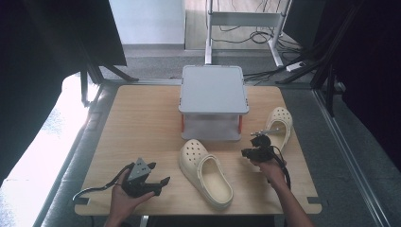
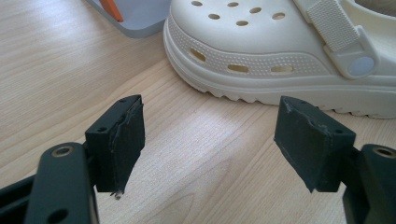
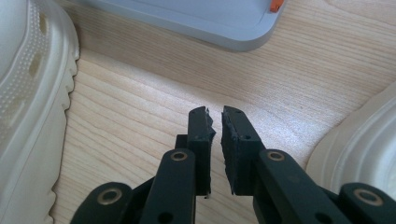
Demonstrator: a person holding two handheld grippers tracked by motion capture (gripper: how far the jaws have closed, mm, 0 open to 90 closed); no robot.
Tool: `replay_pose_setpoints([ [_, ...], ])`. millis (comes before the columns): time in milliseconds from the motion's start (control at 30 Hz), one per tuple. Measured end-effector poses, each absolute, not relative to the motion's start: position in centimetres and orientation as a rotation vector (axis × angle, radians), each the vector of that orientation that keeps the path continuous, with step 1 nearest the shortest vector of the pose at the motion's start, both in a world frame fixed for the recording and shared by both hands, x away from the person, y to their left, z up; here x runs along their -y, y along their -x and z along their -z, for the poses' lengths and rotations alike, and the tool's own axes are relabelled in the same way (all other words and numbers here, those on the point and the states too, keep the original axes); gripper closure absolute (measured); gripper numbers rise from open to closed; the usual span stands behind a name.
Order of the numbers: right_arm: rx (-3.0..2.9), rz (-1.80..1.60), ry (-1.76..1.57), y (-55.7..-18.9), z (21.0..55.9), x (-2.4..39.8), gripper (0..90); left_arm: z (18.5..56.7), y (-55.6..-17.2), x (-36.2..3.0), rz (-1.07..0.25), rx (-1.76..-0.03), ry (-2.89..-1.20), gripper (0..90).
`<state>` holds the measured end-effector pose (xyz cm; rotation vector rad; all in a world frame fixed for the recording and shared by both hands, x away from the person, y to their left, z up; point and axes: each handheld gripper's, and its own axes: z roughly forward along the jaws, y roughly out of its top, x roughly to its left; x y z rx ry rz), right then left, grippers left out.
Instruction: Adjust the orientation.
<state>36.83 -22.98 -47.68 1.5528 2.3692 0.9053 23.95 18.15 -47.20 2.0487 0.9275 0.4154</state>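
Two cream perforated foam clogs on the light wooden worktop [image 1: 142, 118]: near clog [image 1: 204, 173] front-centre, far clog [image 1: 280, 124] right of the grey two-tier plastic rack [image 1: 213, 101]. Right hand-held gripper [image 1: 257, 142] sits between the clogs, clenched on nothing; reopen it before taking the far clog's rim. Left hand-held gripper [image 1: 158, 182] released, idle, near the clog's toe.
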Motion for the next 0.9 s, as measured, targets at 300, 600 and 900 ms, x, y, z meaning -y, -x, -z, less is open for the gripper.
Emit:
replay_pose_setpoints([
  [300, -2.287, -0.828, -1.606, -37.1, 48.3, 24.9, 84.4, 47.3, -24.0, -18.1, -0.414, -0.930, -2.051, 25.1],
  [600, -2.275, -0.836, -1.617, -36.3, 48.3, 26.3, 88.5, 47.3, -24.0, -18.0, -0.412, -0.930, -2.053, 25.0],
  [900, -2.268, -0.842, -1.663, -34.7, 48.1, 29.7, 88.5, 47.3, -24.0, -18.0, -0.410, -0.931, -2.052, 25.1],
])
